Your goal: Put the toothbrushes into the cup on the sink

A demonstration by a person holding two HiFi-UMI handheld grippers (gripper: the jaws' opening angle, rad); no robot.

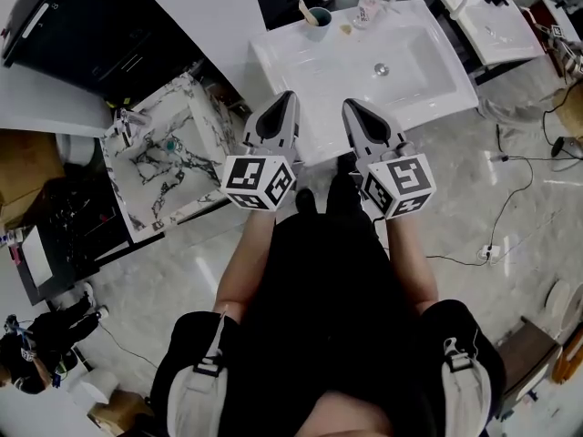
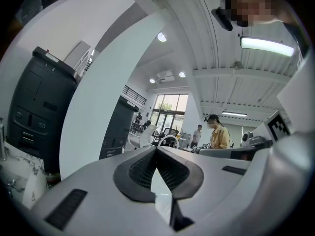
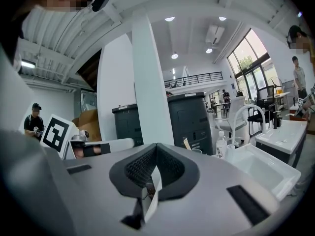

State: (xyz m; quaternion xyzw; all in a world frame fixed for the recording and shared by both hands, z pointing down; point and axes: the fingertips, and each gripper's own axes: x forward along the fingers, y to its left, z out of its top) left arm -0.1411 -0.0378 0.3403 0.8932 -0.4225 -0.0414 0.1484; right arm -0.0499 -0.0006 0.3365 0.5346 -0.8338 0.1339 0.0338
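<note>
My left tongs [image 1: 288, 96] and right tongs [image 1: 351, 104] are both pinched together, empty. The cup [image 1: 318, 21] maybe already holds a brush, hard to tell. Reaching in, I could knock it or the bottle [image 1: 368, 5] over.

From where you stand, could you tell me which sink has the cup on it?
The big white sink straight ahead; the cup stands at its back left corner. The marbled sink lies left, the smaller white one right.

Head view looks steeply down from above the person; the white rectangular sink [image 1: 291, 62] lies at 12 o'clock. The 2 gripper views sit close behind their jaws, facing roughly level; the right view shares that sink [image 3: 256, 168] at 4 o'clock.
</note>
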